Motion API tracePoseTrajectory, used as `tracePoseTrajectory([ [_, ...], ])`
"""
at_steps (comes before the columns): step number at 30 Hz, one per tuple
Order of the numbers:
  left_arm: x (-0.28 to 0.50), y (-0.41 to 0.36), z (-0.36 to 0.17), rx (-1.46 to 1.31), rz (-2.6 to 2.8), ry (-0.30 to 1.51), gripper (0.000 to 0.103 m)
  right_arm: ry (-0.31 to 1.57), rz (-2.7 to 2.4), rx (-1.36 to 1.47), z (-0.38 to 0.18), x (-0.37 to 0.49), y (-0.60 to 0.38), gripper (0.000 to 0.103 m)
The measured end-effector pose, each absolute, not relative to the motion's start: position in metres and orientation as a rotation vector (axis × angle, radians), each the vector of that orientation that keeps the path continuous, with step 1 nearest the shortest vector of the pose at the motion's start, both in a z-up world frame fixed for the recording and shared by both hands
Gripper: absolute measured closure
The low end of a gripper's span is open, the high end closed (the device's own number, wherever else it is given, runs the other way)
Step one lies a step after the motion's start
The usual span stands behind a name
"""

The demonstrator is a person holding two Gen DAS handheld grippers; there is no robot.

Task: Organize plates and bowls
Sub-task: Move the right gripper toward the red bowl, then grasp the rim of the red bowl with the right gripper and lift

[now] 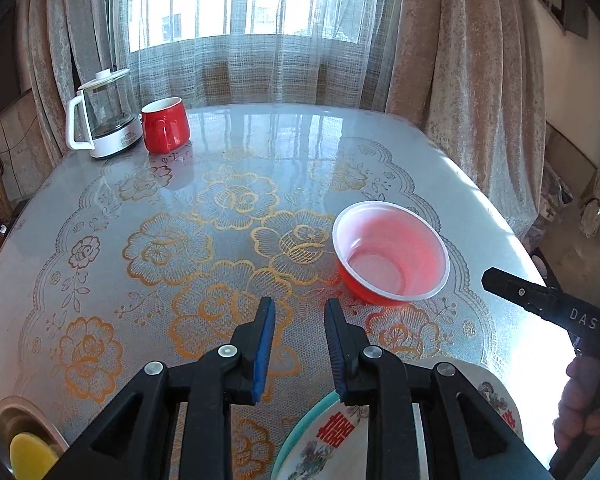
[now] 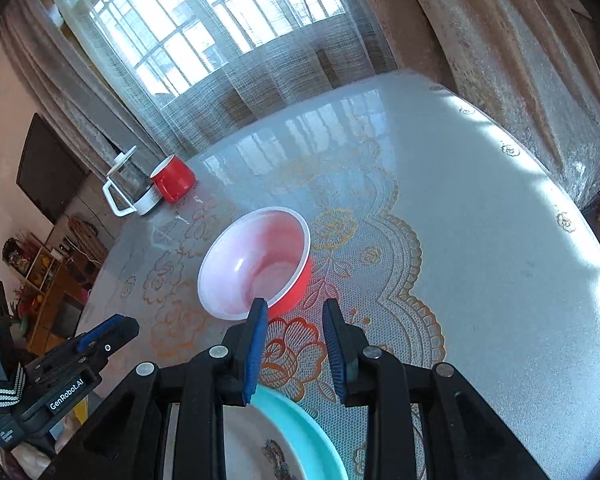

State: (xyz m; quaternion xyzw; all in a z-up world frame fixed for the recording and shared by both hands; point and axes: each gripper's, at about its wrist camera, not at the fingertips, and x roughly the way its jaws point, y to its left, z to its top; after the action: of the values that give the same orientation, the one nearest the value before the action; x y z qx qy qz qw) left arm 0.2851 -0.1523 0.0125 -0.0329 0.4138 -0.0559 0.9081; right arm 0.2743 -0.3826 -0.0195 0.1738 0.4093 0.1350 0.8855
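A red plastic bowl (image 1: pixel 392 254) with a white inside stands upright on the table, ahead and right of my left gripper (image 1: pixel 300 312). It also shows in the right wrist view (image 2: pixel 256 264), just ahead and left of my right gripper (image 2: pixel 294 312). Both grippers are open and empty, held above the table. A decorated plate with a teal rim (image 1: pixel 324 436) lies at the near edge under my left gripper. It also shows in the right wrist view (image 2: pixel 300 432) under my right gripper. The right gripper appears at the right of the left view (image 1: pixel 540 300).
A glass kettle (image 1: pixel 104 116) and a red mug (image 1: pixel 166 126) stand at the far left of the table (image 1: pixel 260 140). A metal dish with a yellow object (image 1: pixel 24 444) sits at the near left edge. Curtains and a window are behind.
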Motion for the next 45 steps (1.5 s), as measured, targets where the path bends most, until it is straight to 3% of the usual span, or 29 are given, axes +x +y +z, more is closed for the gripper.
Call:
tracePoseTrajectory([
  [12,0.339,-0.174,-0.015,-0.139,-0.159,0.94,0.069,0.957,0.341,0.471,-0.048,0.324,-0.375,0.075],
  [17,0.349,-0.184,-0.026,-0.15,-0.203,0.982,0.07,0.975,0.341,0.446,-0.056,0.33,-0.369,0.087],
  [19,0.349,-0.187,-0.028,-0.162,-0.224,0.982,0.075,0.975,0.333,0.43,-0.056,0.33,-0.367,0.092],
  [45,0.225,-0.123,0.041,-0.114,-0.118,0.751,0.077,0.895,0.507,0.331,-0.005,0.264,-0.297,0.092],
])
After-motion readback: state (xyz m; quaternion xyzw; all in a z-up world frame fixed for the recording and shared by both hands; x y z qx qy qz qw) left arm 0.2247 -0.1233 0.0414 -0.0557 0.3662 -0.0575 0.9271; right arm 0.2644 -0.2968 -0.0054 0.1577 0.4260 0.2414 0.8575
